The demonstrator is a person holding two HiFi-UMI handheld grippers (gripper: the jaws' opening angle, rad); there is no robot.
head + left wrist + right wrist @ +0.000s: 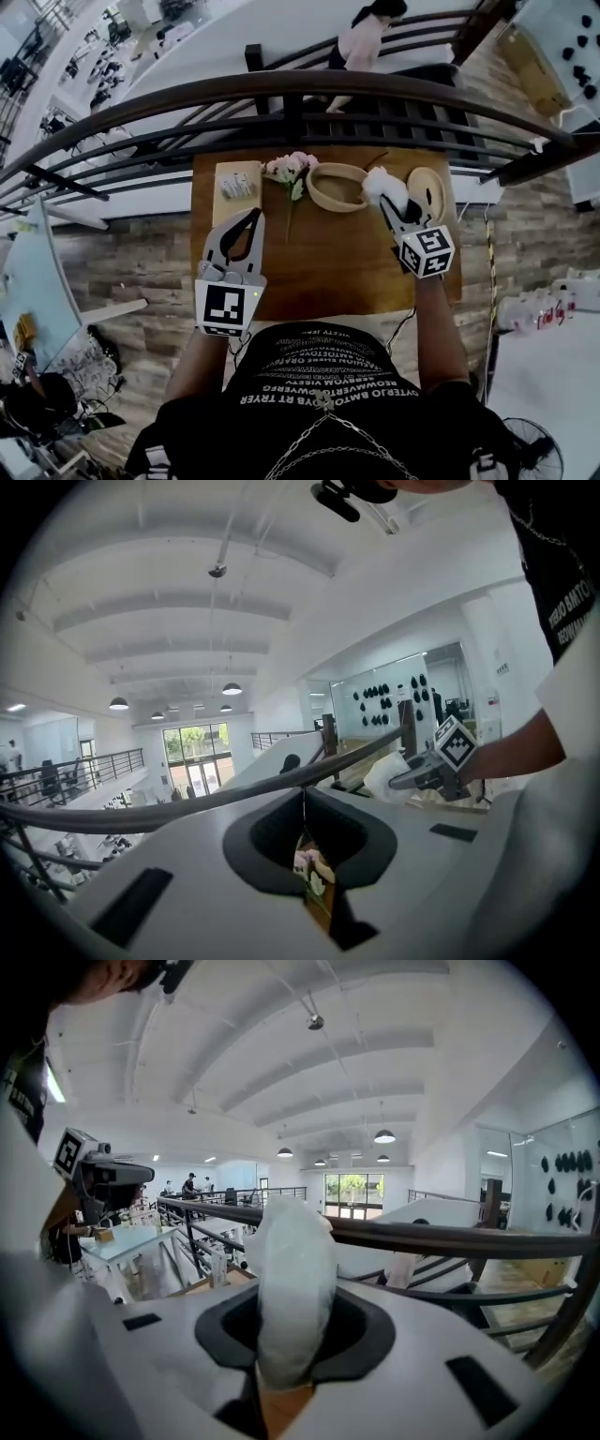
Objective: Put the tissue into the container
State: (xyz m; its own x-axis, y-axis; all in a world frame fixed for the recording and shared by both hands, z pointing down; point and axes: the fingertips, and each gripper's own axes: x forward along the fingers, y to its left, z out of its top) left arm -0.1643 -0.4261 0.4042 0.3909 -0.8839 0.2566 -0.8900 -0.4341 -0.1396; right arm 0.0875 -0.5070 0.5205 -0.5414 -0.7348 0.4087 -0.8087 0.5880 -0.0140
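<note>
a person works two handheld grippers over a wooden table (328, 272) set against a balcony railing (281, 89). a round, shallow wooden container (328, 202) stands at the middle of the table's far edge, its inside showing only bare wood. its flat round lid (434, 192) lies near the far-right corner, and a pale rectangular board (225, 202) sits near the far-left corner. a sprig of pink flowers (291, 169) lies between board and container. the right gripper (387, 201) pinches a crumpled white tissue (382, 184) between its fingers, held just beside the container's right rim, between container and lid. the left gripper (253, 217) hovers near the board, fingers pressed together on nothing.
</note>
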